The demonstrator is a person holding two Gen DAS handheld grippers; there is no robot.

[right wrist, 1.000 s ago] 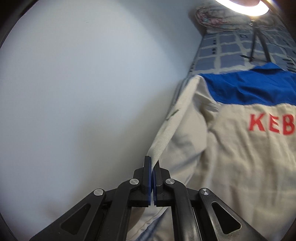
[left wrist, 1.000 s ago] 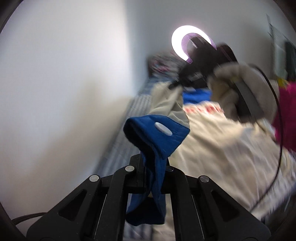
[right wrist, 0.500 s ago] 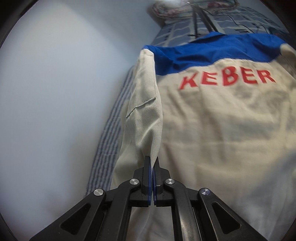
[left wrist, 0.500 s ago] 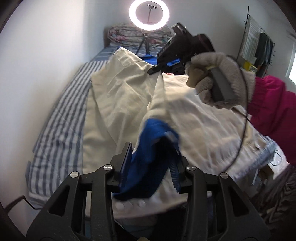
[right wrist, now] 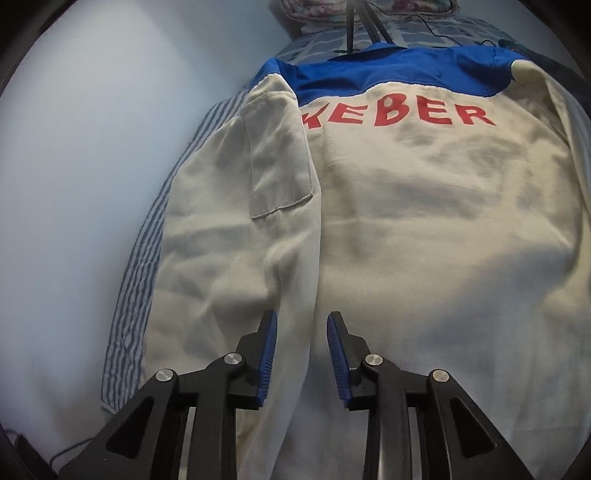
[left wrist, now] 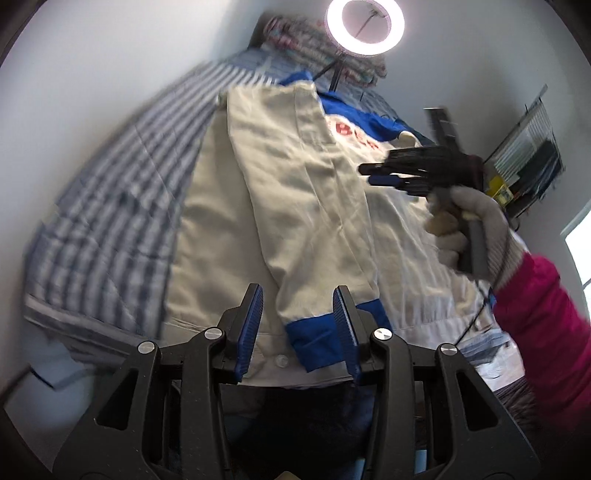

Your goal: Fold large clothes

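A cream jacket (right wrist: 424,221) with a blue yoke and red letters lies back up on the striped bed (left wrist: 122,192). It also shows in the left wrist view (left wrist: 288,206). Its left sleeve (right wrist: 280,206) is folded in along the body. My left gripper (left wrist: 299,317) is open, its jaws on either side of the blue cuff (left wrist: 314,339) without gripping it. My right gripper (right wrist: 301,343) is open and empty just above the sleeve's lower part; it also shows in the left wrist view (left wrist: 384,173), held by a gloved hand.
A white wall (right wrist: 81,184) runs along the bed's left side. A ring light (left wrist: 365,26) on a tripod stands at the bed's head by a folded floral quilt (left wrist: 314,44). A rack (left wrist: 532,158) stands at the right.
Both grippers have let go: the left dropped the blue cuff, the right released the sleeve. The sleeve now lies flat along the jacket's body.
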